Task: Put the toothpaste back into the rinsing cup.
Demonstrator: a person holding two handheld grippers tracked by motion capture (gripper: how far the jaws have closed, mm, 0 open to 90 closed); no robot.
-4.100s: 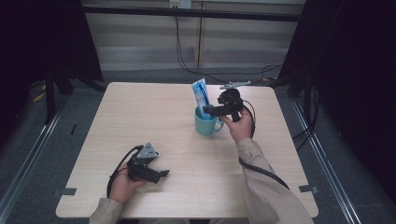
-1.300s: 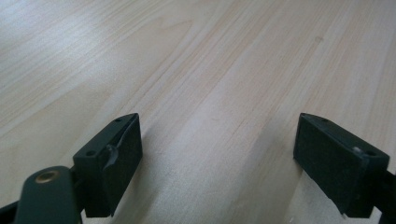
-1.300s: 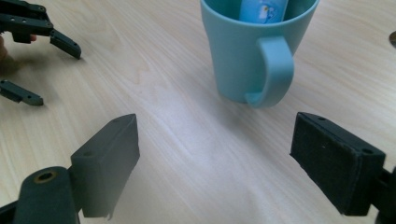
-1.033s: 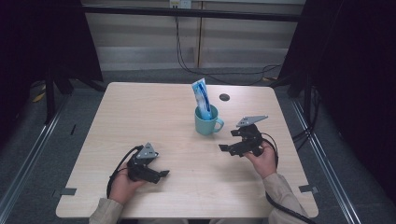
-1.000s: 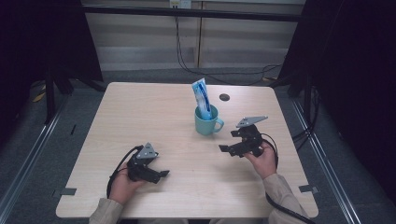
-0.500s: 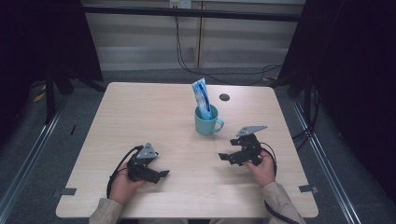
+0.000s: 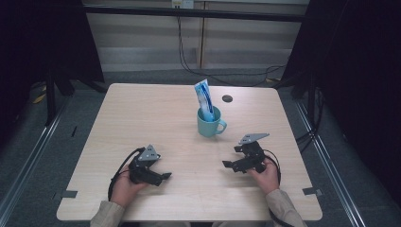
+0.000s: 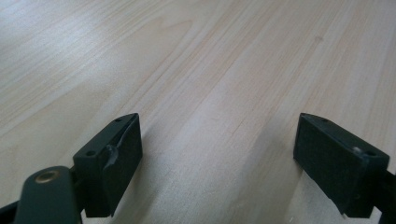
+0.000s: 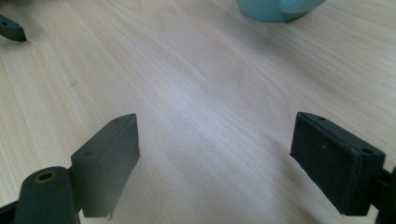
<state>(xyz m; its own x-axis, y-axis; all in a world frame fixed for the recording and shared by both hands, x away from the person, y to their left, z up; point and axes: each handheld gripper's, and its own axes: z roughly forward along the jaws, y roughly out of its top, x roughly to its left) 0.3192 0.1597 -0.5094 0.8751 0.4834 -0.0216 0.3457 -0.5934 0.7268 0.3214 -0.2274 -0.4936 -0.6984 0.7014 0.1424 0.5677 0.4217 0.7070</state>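
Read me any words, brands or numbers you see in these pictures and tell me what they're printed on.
No text can be read.
The blue and white tube standing in the teal mug: carries blue printing, too small and blurred to read.
The white label at the top edge of the high view: too small to read.
The grippers, mug and wooden table: no visible lettering.

This looks like a lab recording booth. Black curtains (image 7: 42, 42) hang on both sides of a plain wooden table (image 7: 142, 113), well beyond each gripper. A metal frame bar (image 7: 189, 12) and loose cables (image 7: 189, 61) run behind it, over grey floor.
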